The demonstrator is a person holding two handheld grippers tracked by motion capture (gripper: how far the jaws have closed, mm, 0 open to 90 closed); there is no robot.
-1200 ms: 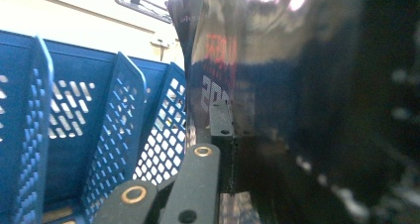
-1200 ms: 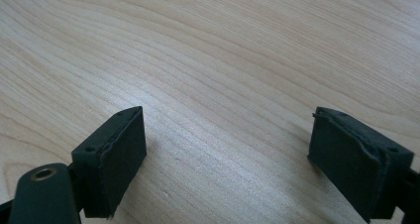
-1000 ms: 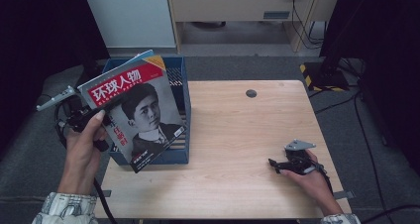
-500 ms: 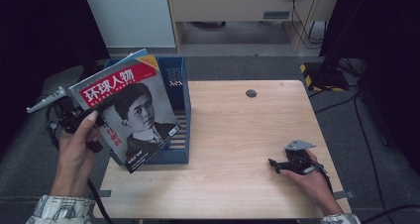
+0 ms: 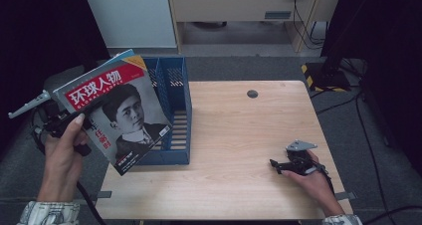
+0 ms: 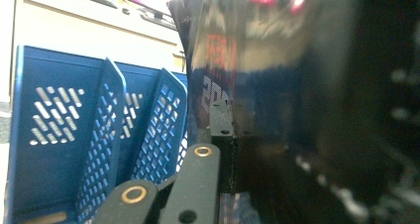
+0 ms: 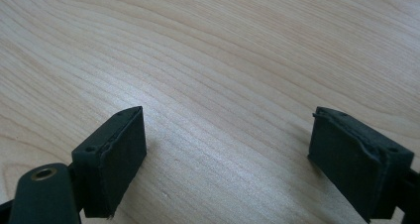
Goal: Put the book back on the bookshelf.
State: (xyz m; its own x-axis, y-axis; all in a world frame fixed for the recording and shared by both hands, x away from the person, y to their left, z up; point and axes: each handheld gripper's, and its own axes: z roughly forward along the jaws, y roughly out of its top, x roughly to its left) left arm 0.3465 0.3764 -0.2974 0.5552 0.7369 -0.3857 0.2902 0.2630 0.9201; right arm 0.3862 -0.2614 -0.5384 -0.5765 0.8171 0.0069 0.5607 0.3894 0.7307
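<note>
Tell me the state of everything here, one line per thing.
Magazine: held tilted in the air, in front of the file rack.
Left gripper: shut on the magazine.
Right gripper: open, holding nothing, low over the table.
Blue file rack: upright on the table's left side, visible slots hold nothing.

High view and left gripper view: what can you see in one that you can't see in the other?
The high view alone gives the magazine's whole cover, with red title band and portrait, the wooden table, the person's left hand, and the right gripper resting open on the table. The left gripper view alone gives a close look at the left gripper clamped on the magazine's glossy, blurred cover, and the slotted dividers inside the rack. Both share the magazine and the blue file rack.
</note>
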